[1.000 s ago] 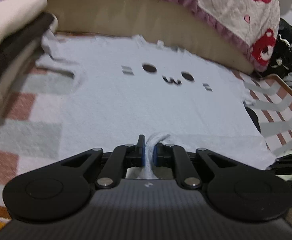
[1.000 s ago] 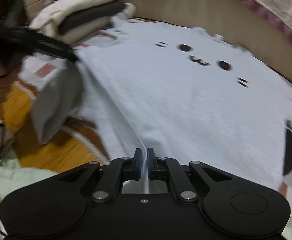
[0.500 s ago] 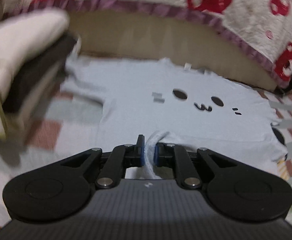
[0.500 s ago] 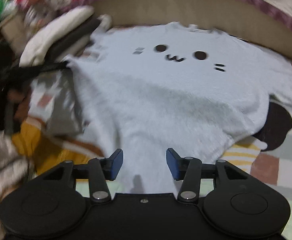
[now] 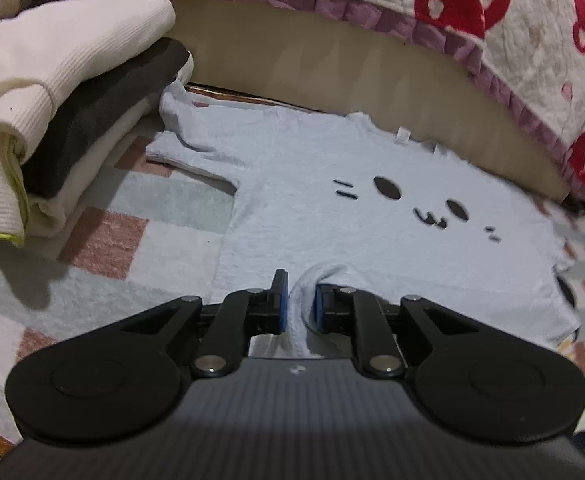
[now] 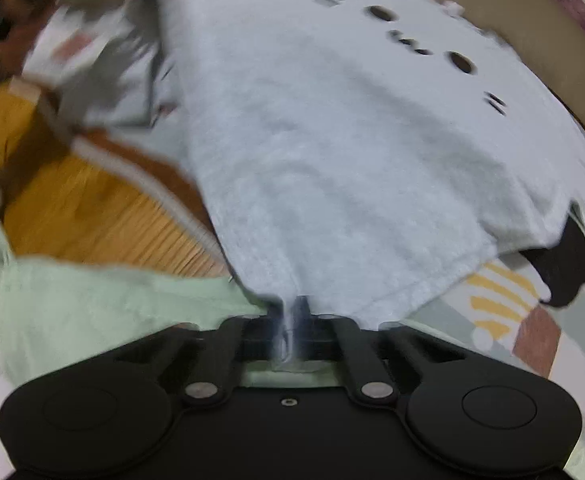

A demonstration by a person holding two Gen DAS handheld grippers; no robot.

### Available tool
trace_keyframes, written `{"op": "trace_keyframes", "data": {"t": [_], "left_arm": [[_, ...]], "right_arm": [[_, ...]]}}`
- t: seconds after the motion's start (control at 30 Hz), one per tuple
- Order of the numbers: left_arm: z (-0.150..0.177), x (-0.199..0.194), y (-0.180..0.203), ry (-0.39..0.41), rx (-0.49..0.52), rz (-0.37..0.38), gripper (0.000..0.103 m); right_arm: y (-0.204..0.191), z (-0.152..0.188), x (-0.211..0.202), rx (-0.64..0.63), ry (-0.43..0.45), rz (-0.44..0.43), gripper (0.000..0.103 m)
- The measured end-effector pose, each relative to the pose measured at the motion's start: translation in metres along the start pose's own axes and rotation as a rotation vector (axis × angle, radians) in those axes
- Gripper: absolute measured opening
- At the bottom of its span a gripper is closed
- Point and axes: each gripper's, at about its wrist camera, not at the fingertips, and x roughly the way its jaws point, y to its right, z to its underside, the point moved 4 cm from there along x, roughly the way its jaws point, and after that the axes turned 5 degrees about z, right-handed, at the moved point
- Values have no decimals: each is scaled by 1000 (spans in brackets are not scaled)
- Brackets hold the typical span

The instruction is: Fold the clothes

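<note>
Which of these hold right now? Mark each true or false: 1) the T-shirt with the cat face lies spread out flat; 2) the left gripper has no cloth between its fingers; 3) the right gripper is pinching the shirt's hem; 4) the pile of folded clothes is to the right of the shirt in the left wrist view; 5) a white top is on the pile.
1) True. The T-shirt lies spread out, cat face up.
2) False. The left gripper has a fold of the shirt between its fingers, and its jaws are opening.
3) True. The right gripper is shut on the hem.
4) False. The pile of folded clothes is to the left.
5) True. The white top lies uppermost.
</note>
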Motion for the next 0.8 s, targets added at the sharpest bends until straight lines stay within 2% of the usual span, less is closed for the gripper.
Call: {"op": "trace_keyframes", "data": {"t": [0.03, 0.13, 0.23, 0.3, 0.37, 0.47, 0.57, 0.67, 0.8], "left_arm": [[-2, 1, 1, -1, -10, 15, 14], [-14, 11, 7, -24, -21, 51, 14], [-38, 27, 20, -37, 83, 58, 14], [-50, 34, 26, -36, 149, 98, 18], [-55, 38, 27, -27, 202, 128, 41], [-49, 39, 19, -30, 227, 140, 47], [-41, 33, 14, -38, 260, 105, 47], [-44, 23, 13, 3, 302, 40, 47], [-49, 9, -1, 38, 219, 21, 47]], "right_arm": [[8, -4, -10, 29, 44, -10, 5], [41, -23, -35, 83, 161, 46, 5], [78, -42, -51, 140, 246, 102, 5], [106, -55, -54, 179, 281, 131, 5], [135, -68, -54, 216, 313, 166, 5], [175, -77, -39, 303, 359, 175, 5], [204, -85, -13, 380, 344, 180, 5], [217, -90, 6, 374, 345, 282, 5], [236, -93, 26, 486, 398, 290, 12]]}}
